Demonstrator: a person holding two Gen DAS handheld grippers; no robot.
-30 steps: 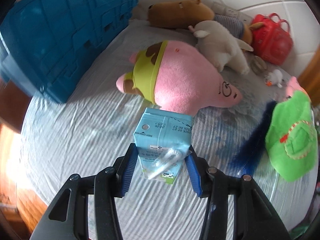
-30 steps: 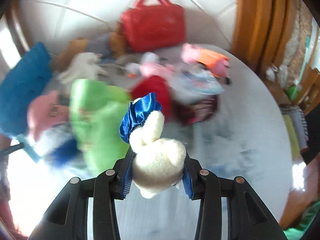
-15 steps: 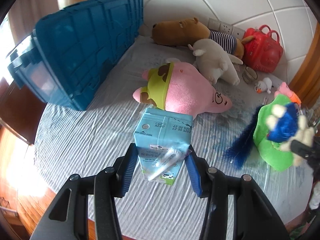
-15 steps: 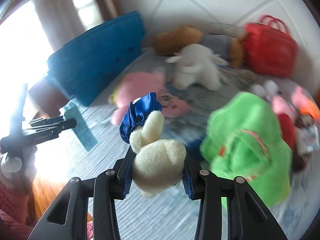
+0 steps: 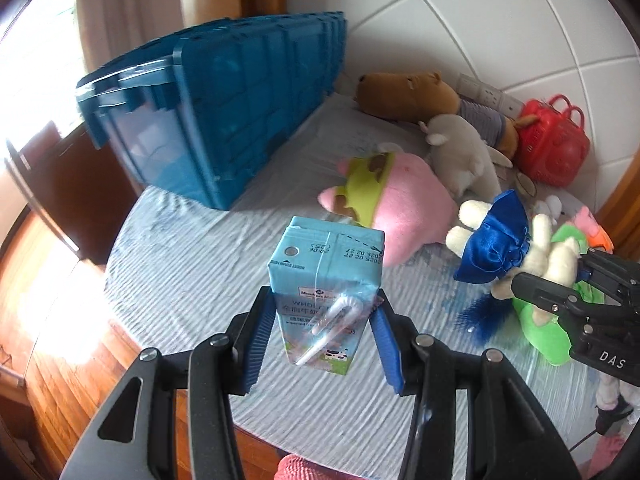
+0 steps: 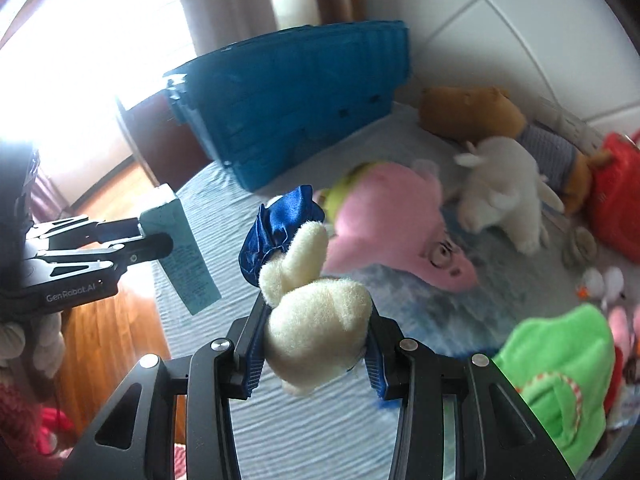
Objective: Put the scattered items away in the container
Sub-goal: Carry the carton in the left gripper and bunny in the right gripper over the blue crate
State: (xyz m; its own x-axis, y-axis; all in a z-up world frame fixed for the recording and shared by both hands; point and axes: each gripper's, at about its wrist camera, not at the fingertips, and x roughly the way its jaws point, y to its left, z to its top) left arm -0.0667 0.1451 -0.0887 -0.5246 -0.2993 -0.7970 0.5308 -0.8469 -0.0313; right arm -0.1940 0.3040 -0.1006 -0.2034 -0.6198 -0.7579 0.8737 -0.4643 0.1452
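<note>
Above a bed with a pale striped sheet point(image 5: 192, 280), the left gripper point(image 5: 325, 334) is clamped on an upright light-blue milk carton point(image 5: 326, 280) and the right gripper point(image 6: 316, 354) on a cream plush toy in blue satin point(image 6: 316, 320), both held near the blue container point(image 5: 224, 112) at the bed's far edge

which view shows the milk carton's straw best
The left wrist view: the milk carton faces the camera, its wrapped straw sharp across the front. The right wrist view shows only the carton's plain side, no straw.
</note>
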